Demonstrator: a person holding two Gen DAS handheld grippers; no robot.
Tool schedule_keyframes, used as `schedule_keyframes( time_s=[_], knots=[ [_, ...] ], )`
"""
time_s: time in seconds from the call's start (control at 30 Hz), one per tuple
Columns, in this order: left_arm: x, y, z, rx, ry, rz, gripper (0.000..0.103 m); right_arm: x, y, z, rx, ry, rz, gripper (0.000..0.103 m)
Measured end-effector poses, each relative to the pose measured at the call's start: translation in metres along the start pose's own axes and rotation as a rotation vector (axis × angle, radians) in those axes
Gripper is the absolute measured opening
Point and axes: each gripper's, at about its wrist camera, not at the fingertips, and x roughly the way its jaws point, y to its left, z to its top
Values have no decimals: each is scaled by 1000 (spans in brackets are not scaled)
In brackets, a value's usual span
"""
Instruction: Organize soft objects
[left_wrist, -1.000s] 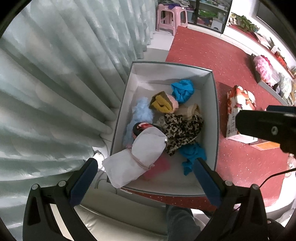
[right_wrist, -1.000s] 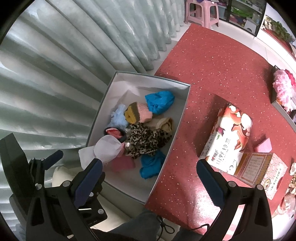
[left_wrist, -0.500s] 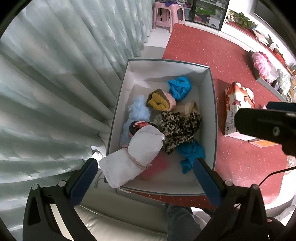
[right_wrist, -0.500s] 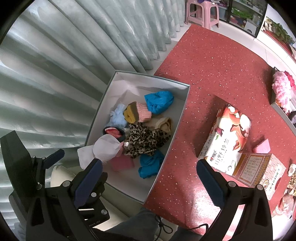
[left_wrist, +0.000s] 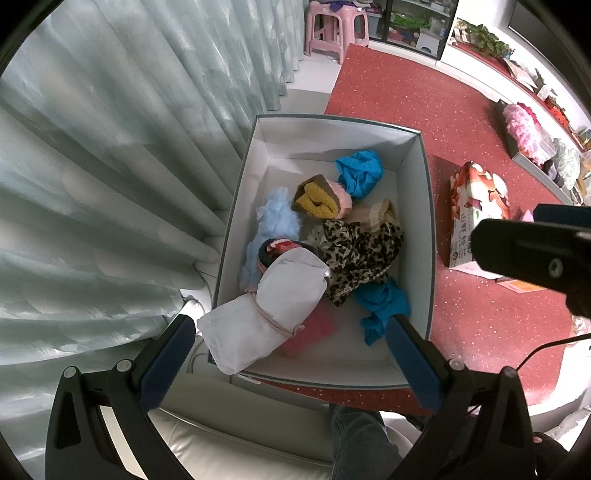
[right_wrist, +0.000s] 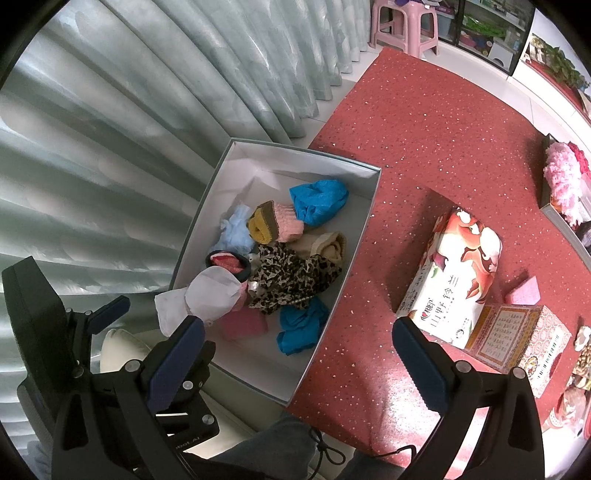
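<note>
A white box (left_wrist: 417, 192) (right_wrist: 364, 221) on a red table holds several soft items: a white drawstring pouch (left_wrist: 273, 314) (right_wrist: 207, 295) hanging over its near rim, a leopard-print cloth (left_wrist: 362, 251) (right_wrist: 291, 277), blue cloths (left_wrist: 360, 171) (right_wrist: 317, 201), a yellow and pink roll (left_wrist: 319, 199), a pale blue fluffy piece (left_wrist: 275, 221) and a pink pad (left_wrist: 314, 332). My left gripper (left_wrist: 291, 354) is open and empty, held above the box's near end. My right gripper (right_wrist: 295, 358) is open and empty, above the box's near right edge.
A tissue pack (right_wrist: 454, 280) (left_wrist: 476, 206) and a patterned pink box (right_wrist: 517, 343) lie on the red table right of the white box. Grey curtains (left_wrist: 110, 147) hang on the left. A tray with pink fluffy items (right_wrist: 565, 181) sits at the far right. A white sofa (left_wrist: 229, 443) is below.
Both views have drawn back slightly from the box. Nothing in the box has moved and both grippers stay open.
</note>
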Motion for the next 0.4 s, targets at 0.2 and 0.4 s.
schedule_keyframes(
  time_s=[0.2,0.4],
  knots=[
    [2,1,-1,-6,11,-12,103,0,0,0,-1,2,0,102],
    [3,7,-2,-31,8,-58,103,2,3,-3,-10,9,-2,102]
  ],
)
